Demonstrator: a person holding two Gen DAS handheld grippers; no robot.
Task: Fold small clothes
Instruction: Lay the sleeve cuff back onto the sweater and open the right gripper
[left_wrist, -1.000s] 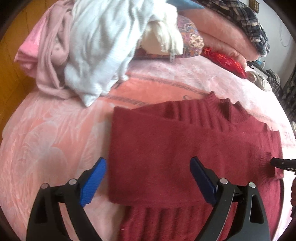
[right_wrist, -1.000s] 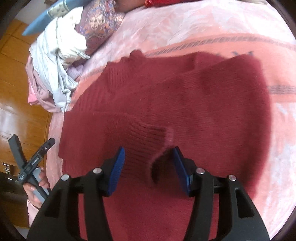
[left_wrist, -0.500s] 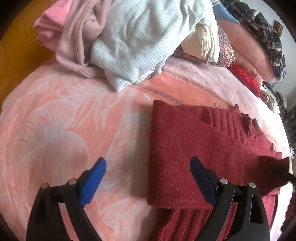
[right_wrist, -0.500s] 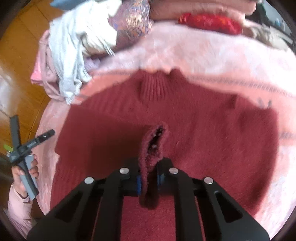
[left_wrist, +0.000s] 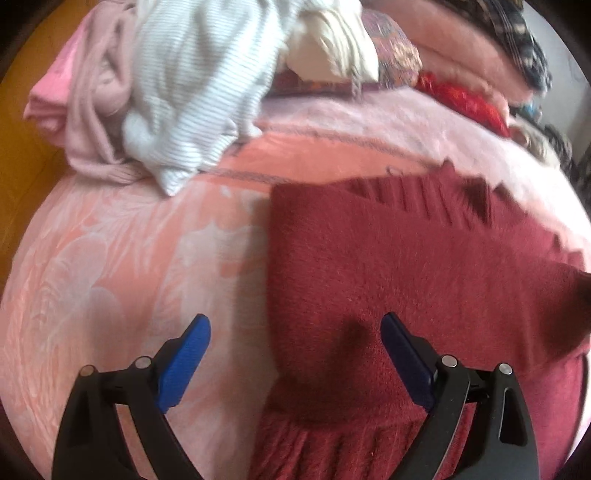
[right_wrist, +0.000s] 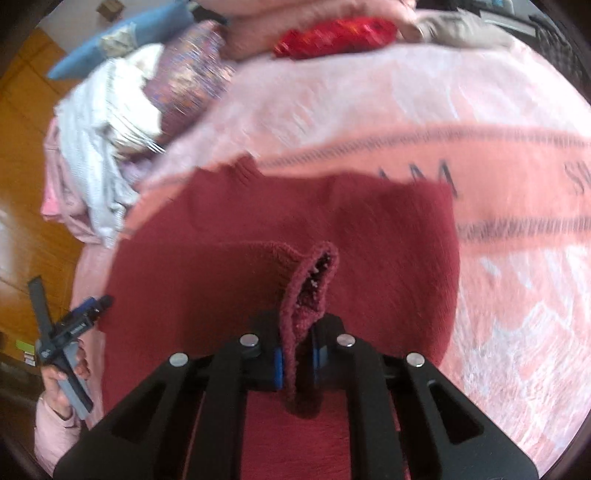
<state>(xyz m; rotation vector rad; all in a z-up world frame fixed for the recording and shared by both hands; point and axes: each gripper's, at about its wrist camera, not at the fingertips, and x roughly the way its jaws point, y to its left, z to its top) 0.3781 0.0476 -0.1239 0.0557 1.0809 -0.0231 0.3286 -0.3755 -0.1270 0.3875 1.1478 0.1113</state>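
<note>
The dark red sweater (left_wrist: 406, 266) lies spread on the pink blanket (left_wrist: 122, 266) that covers the bed, its ribbed collar (left_wrist: 447, 184) at the far edge from both grippers. The right gripper (right_wrist: 297, 363) has its jaws pinched tight on the sweater's ribbed cuff (right_wrist: 314, 280), which stands up out of them with its opening gaping toward the camera; the sleeve runs off to the left of the jaws across the body of the garment. The left gripper (left_wrist: 295, 354) hangs above the sweater's near left edge with its jaws wide apart and nothing between them: the left blue pad (left_wrist: 184, 362) is over bare blanket, the right one over red knit, and the folded edge of the sweater runs between them. Beyond the left jaws, at the far left of the bed, sits a heap of clothes: a white striped top (left_wrist: 199, 81) draped over a pale pink garment (left_wrist: 88, 110). Farther back and to the right of that heap lies a patterned cushion (right_wrist: 188, 77), and beyond it a bright red item (right_wrist: 336, 35). In the right wrist view, the person's left hand (right_wrist: 64, 380) grips the other tool's handle, low to the left of the closed jaws.
</note>
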